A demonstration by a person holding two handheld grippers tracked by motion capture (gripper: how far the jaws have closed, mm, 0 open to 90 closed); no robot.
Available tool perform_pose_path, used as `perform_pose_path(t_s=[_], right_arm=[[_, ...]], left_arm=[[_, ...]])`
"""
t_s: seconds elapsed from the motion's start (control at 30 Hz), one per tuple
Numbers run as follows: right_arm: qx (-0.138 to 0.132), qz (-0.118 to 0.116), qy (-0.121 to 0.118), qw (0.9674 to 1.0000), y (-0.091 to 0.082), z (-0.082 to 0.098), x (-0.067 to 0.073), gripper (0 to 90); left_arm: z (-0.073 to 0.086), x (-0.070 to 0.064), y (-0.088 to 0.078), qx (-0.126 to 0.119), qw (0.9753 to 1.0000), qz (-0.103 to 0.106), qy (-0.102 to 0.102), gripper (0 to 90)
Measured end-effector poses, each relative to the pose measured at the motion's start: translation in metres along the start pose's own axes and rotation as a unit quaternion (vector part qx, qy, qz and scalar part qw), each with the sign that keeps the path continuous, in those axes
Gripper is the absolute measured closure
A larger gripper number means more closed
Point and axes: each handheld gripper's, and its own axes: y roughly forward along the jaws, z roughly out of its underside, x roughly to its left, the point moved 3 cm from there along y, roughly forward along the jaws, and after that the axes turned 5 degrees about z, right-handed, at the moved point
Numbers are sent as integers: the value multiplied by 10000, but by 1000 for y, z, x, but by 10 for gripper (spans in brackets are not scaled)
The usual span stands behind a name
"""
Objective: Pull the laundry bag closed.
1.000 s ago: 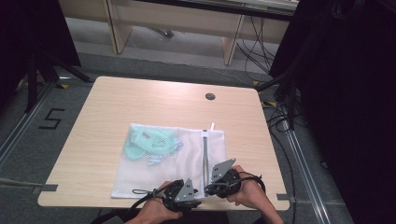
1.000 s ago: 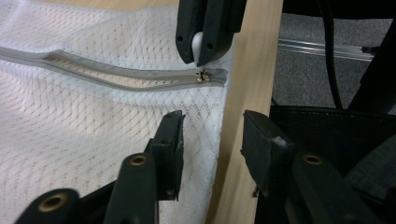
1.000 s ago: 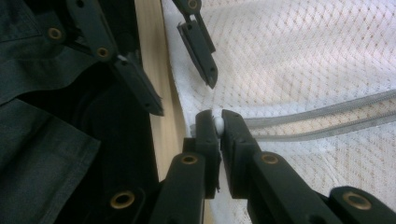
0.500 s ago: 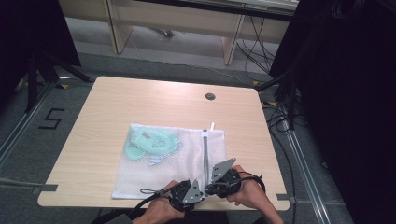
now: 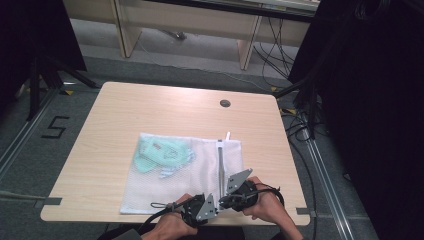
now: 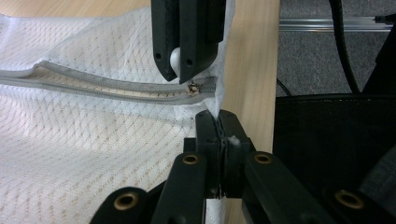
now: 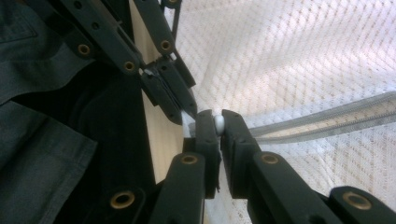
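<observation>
A white mesh laundry bag [image 5: 200, 172] lies flat on the table with a mint-green garment [image 5: 162, 155] inside it. Its grey zipper [image 5: 220, 165] runs toward the front edge and gapes slightly in the left gripper view [image 6: 93, 84]. My left gripper [image 5: 214, 205] [image 6: 219, 135] is shut on the bag's mesh edge just past the zipper's end. My right gripper [image 5: 223, 199] [image 7: 218, 126] is shut on the zipper's white round pull [image 7: 218, 123], also visible in the left gripper view [image 6: 175, 58]. The metal slider [image 6: 192, 87] sits at the zipper's near end.
The wooden table [image 5: 150, 110] has a round cable hole [image 5: 225, 103] at the back right. Its front edge [image 6: 252, 70] lies right beside both grippers. The person's hands [image 5: 265, 207] and dark sleeve [image 7: 42, 140] are close behind them. Cables [image 5: 295, 130] lie on the floor to the right.
</observation>
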Motion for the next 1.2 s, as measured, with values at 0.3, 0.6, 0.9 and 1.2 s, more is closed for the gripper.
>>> perform_pose_path(t_s=[0.3, 0.6, 0.9, 1.2], right_arm=[[150, -20, 59, 9999, 8, 3, -5, 862], [316, 36, 71, 9995, 15, 2, -12, 862], [388, 118, 107, 9991, 18, 1, -18, 862], [368, 182, 115, 9991, 19, -1, -24, 862]], left_arm=[[1, -1, 1, 59, 9999, -5, 98, 887], [3, -2, 1, 42, 10000, 56, 20, 888], [3, -3, 1, 35, 10000, 86, 9, 888], [3, -3, 1, 29, 9999, 109, -13, 887]])
